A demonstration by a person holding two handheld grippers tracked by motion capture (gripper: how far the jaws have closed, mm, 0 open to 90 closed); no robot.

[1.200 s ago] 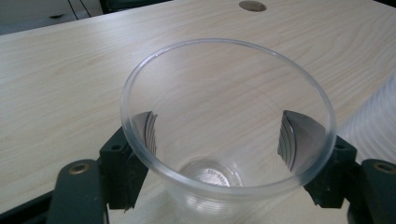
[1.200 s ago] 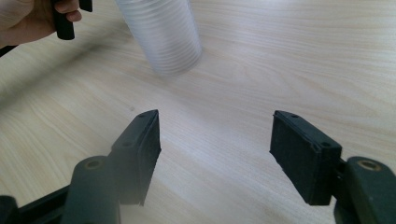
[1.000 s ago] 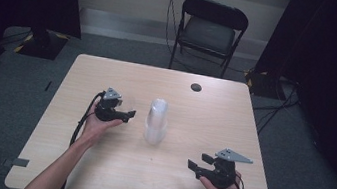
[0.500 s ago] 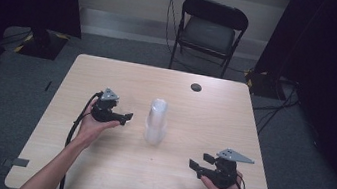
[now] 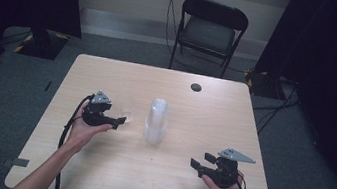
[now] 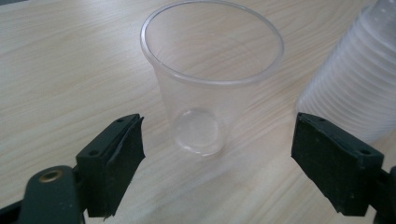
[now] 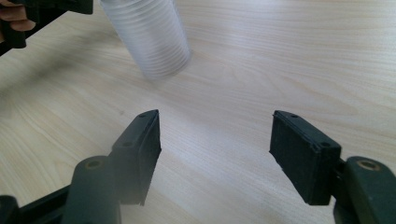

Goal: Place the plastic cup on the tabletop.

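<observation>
A single clear plastic cup point(image 6: 210, 70) stands upright on the wooden table point(image 5: 108, 75), just beyond my left gripper's point(image 6: 219, 140) open jaws and touching neither. In the high view that cup point(image 5: 126, 116) is a faint shape at the tips of the left gripper point(image 5: 119, 120). A tall stack of clear cups point(image 5: 156, 120) stands mid-table, to the right of the single cup point(image 6: 355, 79). My right gripper point(image 5: 199, 161) is held low near the table's front right, open and empty point(image 7: 219, 128), pointing toward the stack point(image 7: 149, 37).
A small dark round disc point(image 5: 196, 87) lies near the table's far edge. A black folding chair point(image 5: 210, 30) stands behind the table. The left gripper's cable point(image 5: 69, 130) trails along the forearm. Bare tabletop lies between the two grippers.
My left gripper has drawn back a little to the left, away from the stack. The right gripper has barely moved.
</observation>
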